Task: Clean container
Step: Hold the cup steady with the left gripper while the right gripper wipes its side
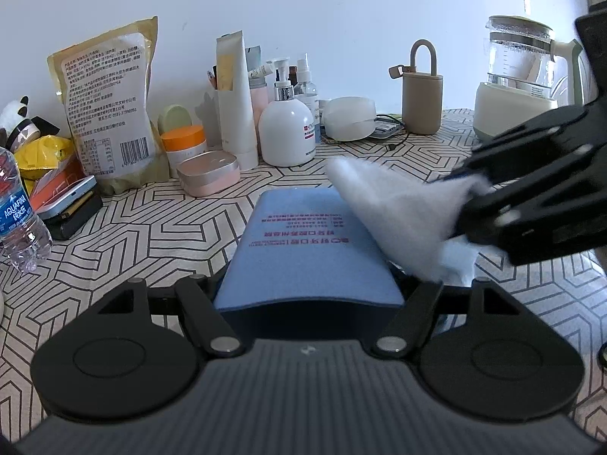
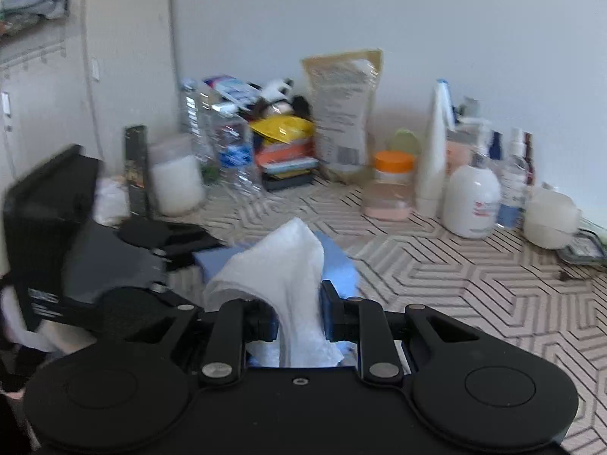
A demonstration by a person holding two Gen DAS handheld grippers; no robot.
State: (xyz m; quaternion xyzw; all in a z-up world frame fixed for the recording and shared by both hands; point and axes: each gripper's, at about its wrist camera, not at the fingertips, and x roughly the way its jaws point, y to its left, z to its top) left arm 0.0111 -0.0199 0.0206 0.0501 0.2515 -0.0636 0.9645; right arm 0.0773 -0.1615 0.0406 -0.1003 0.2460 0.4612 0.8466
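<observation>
A blue flat container (image 1: 303, 250) with red print lies on the patterned tablecloth, held between my left gripper's (image 1: 307, 295) fingers at its near end. My right gripper (image 1: 474, 204) comes in from the right, shut on a white cloth (image 1: 394, 212) that drapes over the container's right edge. In the right wrist view the cloth (image 2: 288, 265) hangs up from between the fingers of my right gripper (image 2: 299, 322) and covers part of the blue container (image 2: 337, 265); the left gripper (image 2: 114, 261) is at the left.
Along the wall stand a snack bag (image 1: 110, 106), a white pump bottle (image 1: 286, 129), a pink case (image 1: 208, 172), an orange-lidded jar (image 1: 184, 144), a beige holder (image 1: 422, 98) and a glass kettle (image 1: 519, 79). A water bottle (image 1: 19, 212) stands at the left.
</observation>
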